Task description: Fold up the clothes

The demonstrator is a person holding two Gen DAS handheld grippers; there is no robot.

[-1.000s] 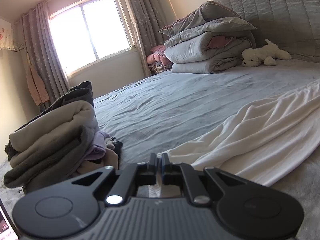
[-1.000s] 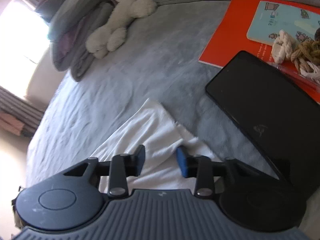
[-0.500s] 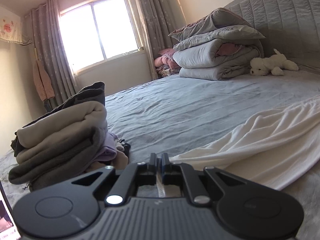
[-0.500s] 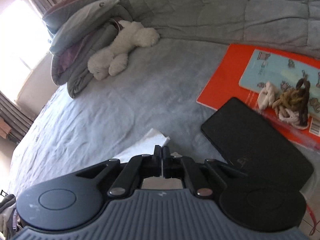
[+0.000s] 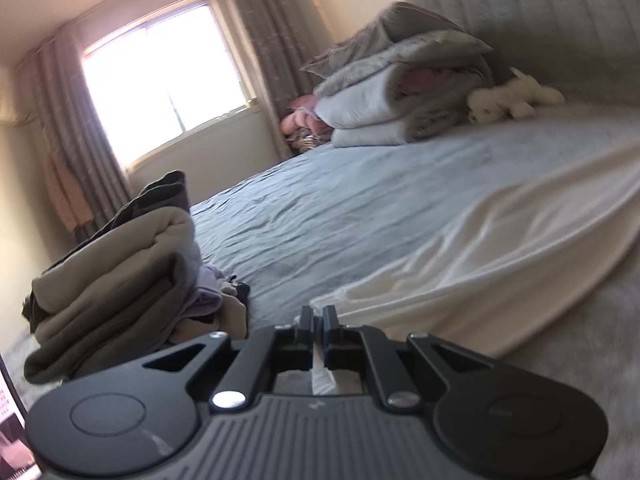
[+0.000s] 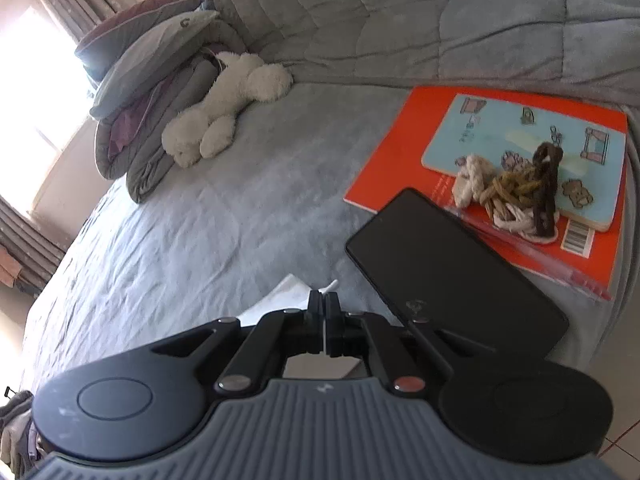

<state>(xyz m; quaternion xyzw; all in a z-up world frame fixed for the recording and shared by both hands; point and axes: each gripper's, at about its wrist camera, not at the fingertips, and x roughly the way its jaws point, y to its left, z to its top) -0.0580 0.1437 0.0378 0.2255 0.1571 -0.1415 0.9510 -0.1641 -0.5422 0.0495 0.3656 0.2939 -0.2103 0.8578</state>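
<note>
The left gripper (image 5: 317,322) is clamped on one end of the white garment (image 5: 500,236) spread across the bed (image 5: 360,192). The right gripper (image 6: 323,312) pinches another corner of it, beside a black tablet (image 6: 452,276).

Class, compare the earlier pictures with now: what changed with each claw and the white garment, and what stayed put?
The right claw, open a second ago, has shut on the white cotton garment and lifted its corner. The left claw stays shut on the other end. The folded grey clothes stack is unmoved.
</note>
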